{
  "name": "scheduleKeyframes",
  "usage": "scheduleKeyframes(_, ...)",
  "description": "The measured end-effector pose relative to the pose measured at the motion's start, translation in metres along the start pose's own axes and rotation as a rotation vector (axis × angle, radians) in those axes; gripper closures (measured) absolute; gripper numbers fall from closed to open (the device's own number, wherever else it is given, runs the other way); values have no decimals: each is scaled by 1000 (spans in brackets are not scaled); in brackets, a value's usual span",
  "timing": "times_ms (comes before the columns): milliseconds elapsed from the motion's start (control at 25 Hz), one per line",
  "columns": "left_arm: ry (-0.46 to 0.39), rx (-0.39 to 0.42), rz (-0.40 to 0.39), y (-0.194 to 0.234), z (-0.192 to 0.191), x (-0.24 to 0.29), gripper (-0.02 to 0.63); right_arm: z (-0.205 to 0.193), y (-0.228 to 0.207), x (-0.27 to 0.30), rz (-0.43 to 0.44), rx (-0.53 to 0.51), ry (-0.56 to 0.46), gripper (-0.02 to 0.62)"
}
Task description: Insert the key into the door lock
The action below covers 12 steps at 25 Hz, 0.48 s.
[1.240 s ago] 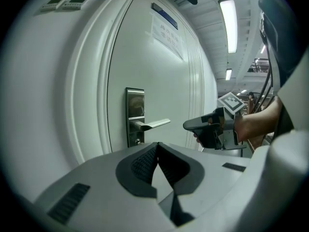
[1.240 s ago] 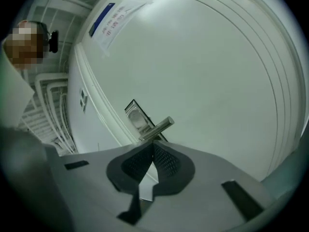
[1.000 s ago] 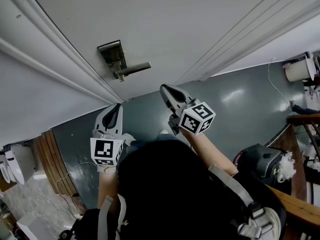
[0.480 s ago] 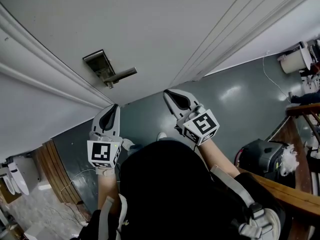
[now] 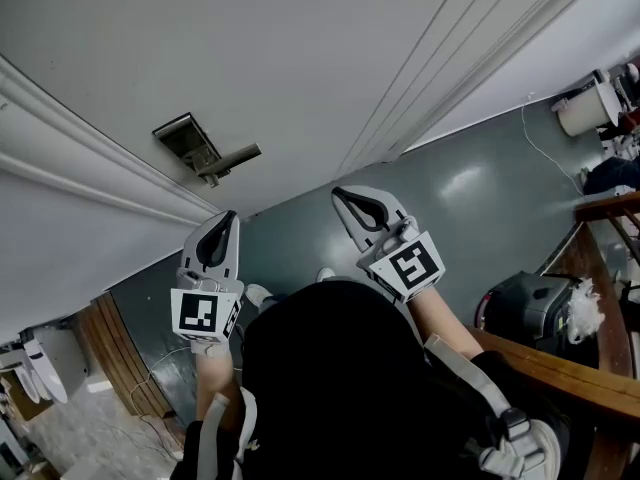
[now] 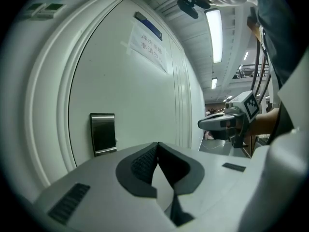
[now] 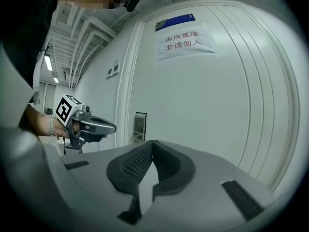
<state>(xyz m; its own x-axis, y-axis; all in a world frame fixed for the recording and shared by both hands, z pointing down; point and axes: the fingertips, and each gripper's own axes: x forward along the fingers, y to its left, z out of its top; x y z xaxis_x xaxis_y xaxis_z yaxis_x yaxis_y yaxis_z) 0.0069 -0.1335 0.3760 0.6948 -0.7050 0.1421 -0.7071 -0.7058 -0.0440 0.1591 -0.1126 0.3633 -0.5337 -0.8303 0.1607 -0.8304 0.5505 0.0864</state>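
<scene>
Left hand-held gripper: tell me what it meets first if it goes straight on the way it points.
Probably the white door, just right of the metal lock plate, not the plate itself. Nothing shows between the left hand-held gripper and the door, though depth is unclear.

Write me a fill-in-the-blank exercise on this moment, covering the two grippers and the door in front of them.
1. The left gripper and the right gripper both have their jaws ____, with nothing between them.
2. The lever handle sticks out from a metal plate on the white ____.
3. In the right gripper view, a paper sign is stuck up ____ than the metal plate.
4. Neither gripper touches the lever handle, and no ____ is in sight.

Missing words: shut; door; higher; key
</scene>
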Motion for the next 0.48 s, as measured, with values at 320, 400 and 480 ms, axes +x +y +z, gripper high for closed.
scheduleKeyframes(320, -20, -6, -34, -8, 5, 8, 598, -4, -7, -4, -44, -46, 16, 580)
scheduleKeyframes(400, -16, -4, -37, -9, 6, 9, 598, -6, -8, -3, -52, -50, 21, 580)
scheduleKeyframes(480, -15, -6, -36, -10, 6, 8, 598, -8, -9, -4, -58, -46, 28, 580)
